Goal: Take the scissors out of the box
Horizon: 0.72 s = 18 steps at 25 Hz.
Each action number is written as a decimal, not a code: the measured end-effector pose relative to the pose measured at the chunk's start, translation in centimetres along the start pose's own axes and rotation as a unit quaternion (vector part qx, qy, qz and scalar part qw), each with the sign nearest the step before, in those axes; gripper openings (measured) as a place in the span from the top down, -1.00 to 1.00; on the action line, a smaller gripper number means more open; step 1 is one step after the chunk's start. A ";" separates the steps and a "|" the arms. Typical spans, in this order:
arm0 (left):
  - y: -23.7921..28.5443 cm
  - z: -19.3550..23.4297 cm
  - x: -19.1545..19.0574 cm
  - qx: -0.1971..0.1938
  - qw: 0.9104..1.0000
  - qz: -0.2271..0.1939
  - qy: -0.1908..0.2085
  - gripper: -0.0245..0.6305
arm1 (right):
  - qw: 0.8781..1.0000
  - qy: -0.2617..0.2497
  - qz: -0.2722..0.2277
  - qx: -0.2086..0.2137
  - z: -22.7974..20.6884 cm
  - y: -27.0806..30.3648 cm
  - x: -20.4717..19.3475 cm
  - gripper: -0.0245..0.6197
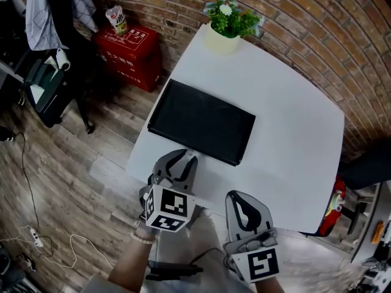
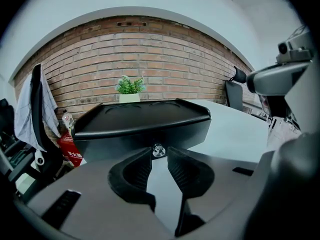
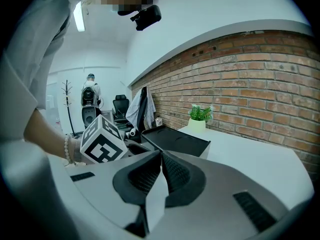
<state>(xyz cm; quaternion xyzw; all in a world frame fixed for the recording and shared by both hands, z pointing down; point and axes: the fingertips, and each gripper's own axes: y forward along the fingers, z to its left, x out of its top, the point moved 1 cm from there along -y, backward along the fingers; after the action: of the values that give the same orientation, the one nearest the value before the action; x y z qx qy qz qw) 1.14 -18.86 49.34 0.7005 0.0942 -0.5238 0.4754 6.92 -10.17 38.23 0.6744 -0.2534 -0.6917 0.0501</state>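
No scissors in sight, so I guess they're inside the shut black box (image 1: 201, 122) on the worktop (image 1: 293, 115). The left gripper (image 2: 159, 156) has its jaws a bit parted, with the lid's little metal knob (image 2: 158, 150) at 12 o'clock. The right gripper (image 3: 161, 156), at the box's 5 o'clock, is clenched on nothing. Scissors are probably stiff, light and slippery, so pinch the handles.

Scissors unseen, perhaps inside the closed box (image 1: 201, 122).
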 end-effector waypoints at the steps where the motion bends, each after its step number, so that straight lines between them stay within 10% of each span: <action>1: 0.1 0.1 0.0 0.004 1.000 0.000 -0.002 0.65 | 1.000 0.000 0.001 0.000 0.0 0.0 -0.1 0.79; 18: -0.3 -0.1 -0.5 0.015 1.000 0.003 -0.004 0.66 | 1.000 -0.004 0.002 0.013 1.0 -0.4 -0.3 0.79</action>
<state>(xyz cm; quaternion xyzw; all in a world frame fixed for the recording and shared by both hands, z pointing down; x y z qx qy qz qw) 0.83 -18.46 49.58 0.7057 0.0817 -0.5267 0.4669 6.09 -9.42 38.33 0.6715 -0.2637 -0.6913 0.0419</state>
